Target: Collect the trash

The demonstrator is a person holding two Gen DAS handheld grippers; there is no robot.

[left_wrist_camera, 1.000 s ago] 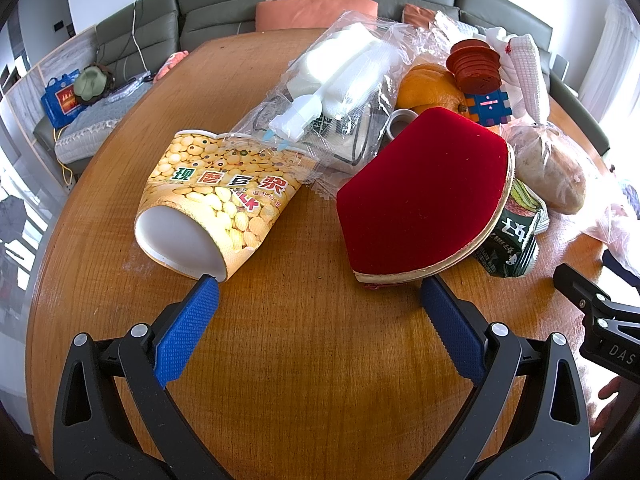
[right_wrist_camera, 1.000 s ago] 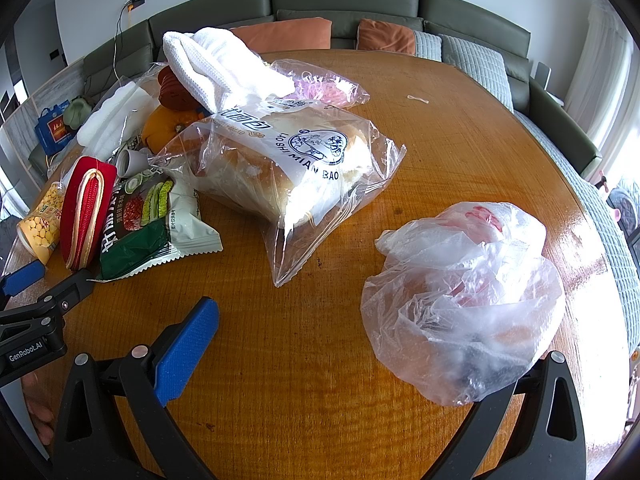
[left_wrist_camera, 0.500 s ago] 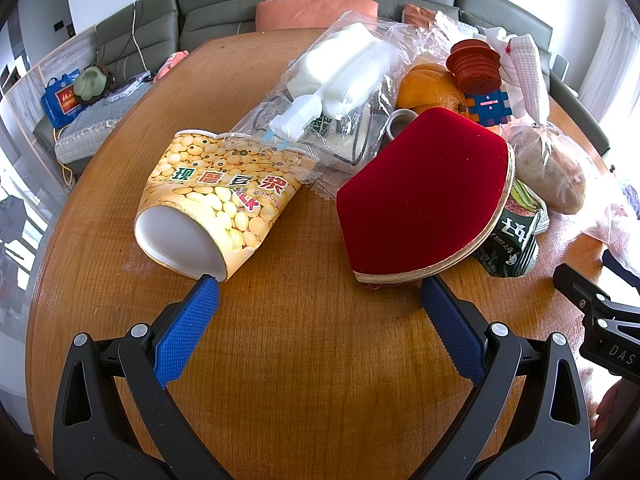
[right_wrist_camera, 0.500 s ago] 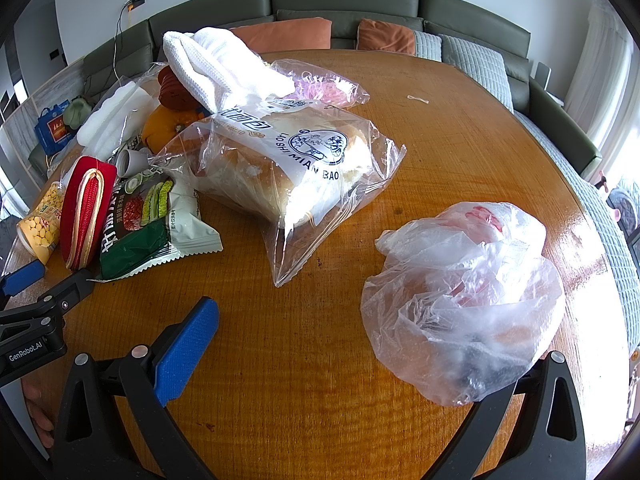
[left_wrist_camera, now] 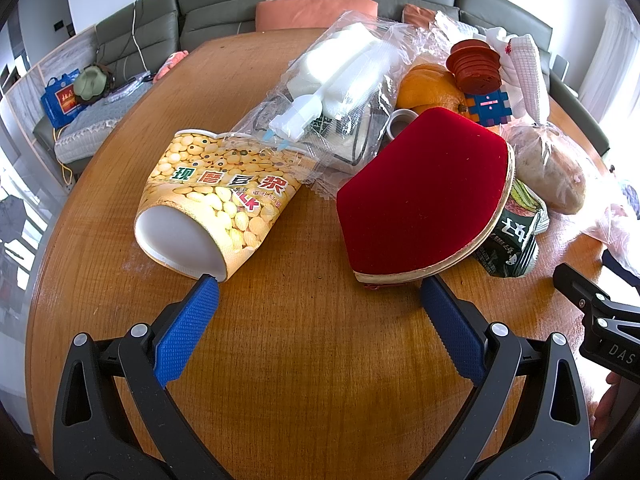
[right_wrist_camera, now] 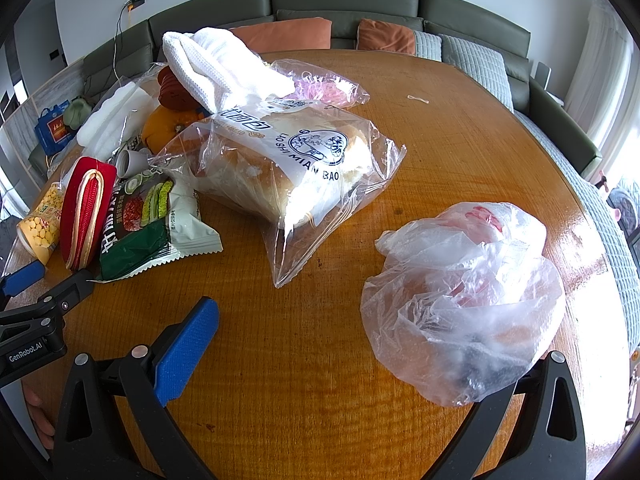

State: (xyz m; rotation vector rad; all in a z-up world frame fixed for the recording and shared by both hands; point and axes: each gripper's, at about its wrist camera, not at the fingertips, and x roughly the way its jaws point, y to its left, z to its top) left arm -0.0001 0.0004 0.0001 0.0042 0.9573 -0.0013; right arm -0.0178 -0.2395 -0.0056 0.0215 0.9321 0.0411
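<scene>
Both grippers look the same: left gripper point(left_wrist_camera: 320, 292) and right gripper point(right_wrist_camera: 320, 312) have black plastic arms with silver rivets and blue knurled pads point(left_wrist_camera: 188, 336). White "GenRobot.AI" lettering; bare skin point(right_wrist_camera: 38, 416), probably fingers, at the edge.

Paper cup point(left_wrist_camera: 216, 196) lies left of pouch point(left_wrist_camera: 424, 196), snack packet point(left_wrist_camera: 516, 236) beyond.

both wrist views low over table point(left_wrist_camera: 320, 360), sharing red pouch point(left_wrist_camera: 424, 196).

Yellow bean-patterned paper cup point(left_wrist_camera: 216, 196), red velvet pouch point(left_wrist_camera: 424, 196) with gold trim, green-and-white snack packet point(right_wrist_camera: 152, 224), orange fruit point(left_wrist_camera: 430, 88), brown wooden table point(left_wrist_camera: 320, 360), blue gripper pads point(left_wrist_camera: 188, 332).
</scene>
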